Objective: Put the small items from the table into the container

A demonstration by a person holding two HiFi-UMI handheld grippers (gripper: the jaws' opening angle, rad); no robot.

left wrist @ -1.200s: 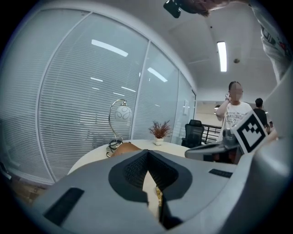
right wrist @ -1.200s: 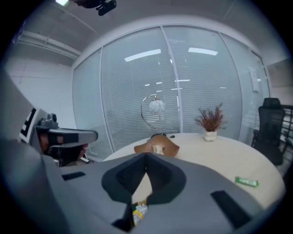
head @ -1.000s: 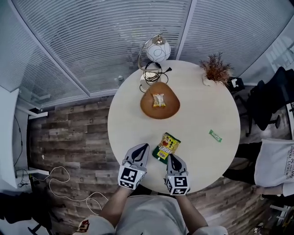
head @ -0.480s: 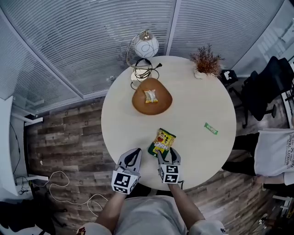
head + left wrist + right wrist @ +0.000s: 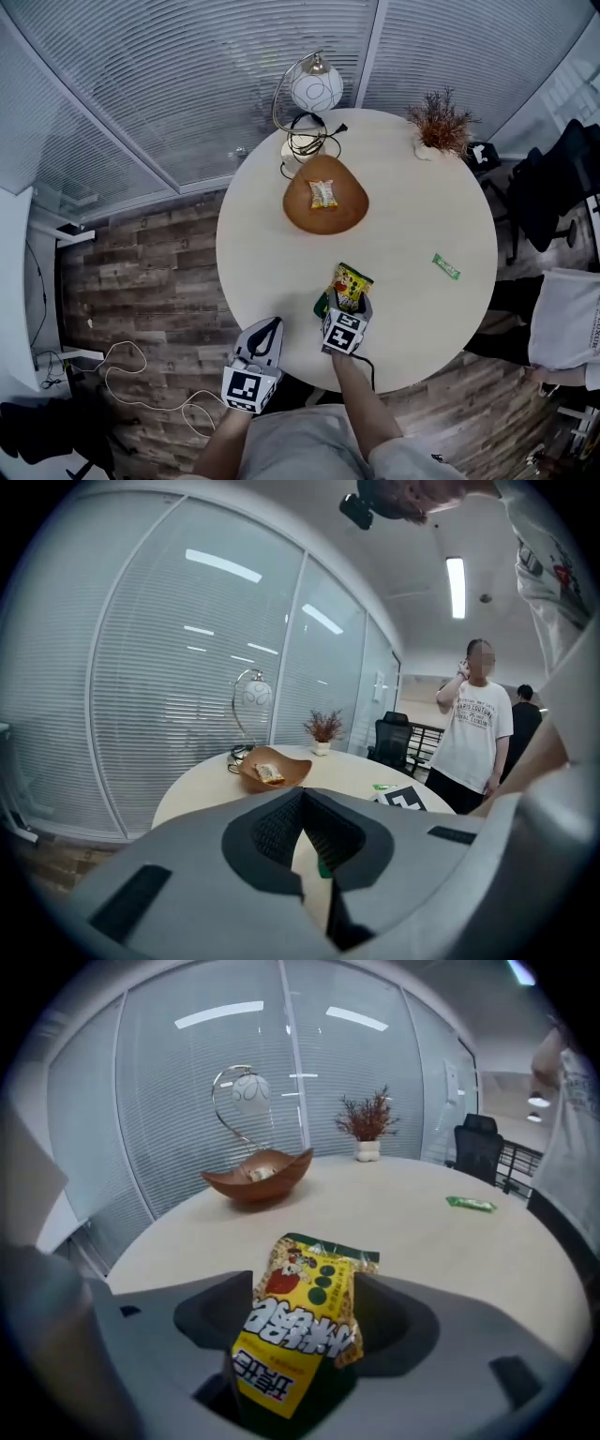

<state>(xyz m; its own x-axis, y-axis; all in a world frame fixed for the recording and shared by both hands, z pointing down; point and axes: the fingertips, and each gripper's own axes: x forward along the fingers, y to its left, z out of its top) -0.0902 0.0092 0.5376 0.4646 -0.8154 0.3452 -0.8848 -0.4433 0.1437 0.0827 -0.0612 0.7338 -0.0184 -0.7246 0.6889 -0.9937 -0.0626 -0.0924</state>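
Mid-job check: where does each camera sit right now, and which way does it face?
Head view: on the person's head, facing steeply down at the table; shows forearms, left hand-held gripper and right hand-held gripper.
Left gripper view: rides the left hand-held gripper, facing across the table toward the bowl; its shut jaws show.
Right gripper view: rides the right hand-held gripper, tilted down at the snack bag between its opening jaws.
Shared: both gripper views show bowl, lamp, plant.

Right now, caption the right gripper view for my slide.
Right tool opening, yellow snack bag between its jaws, bowl beyond.
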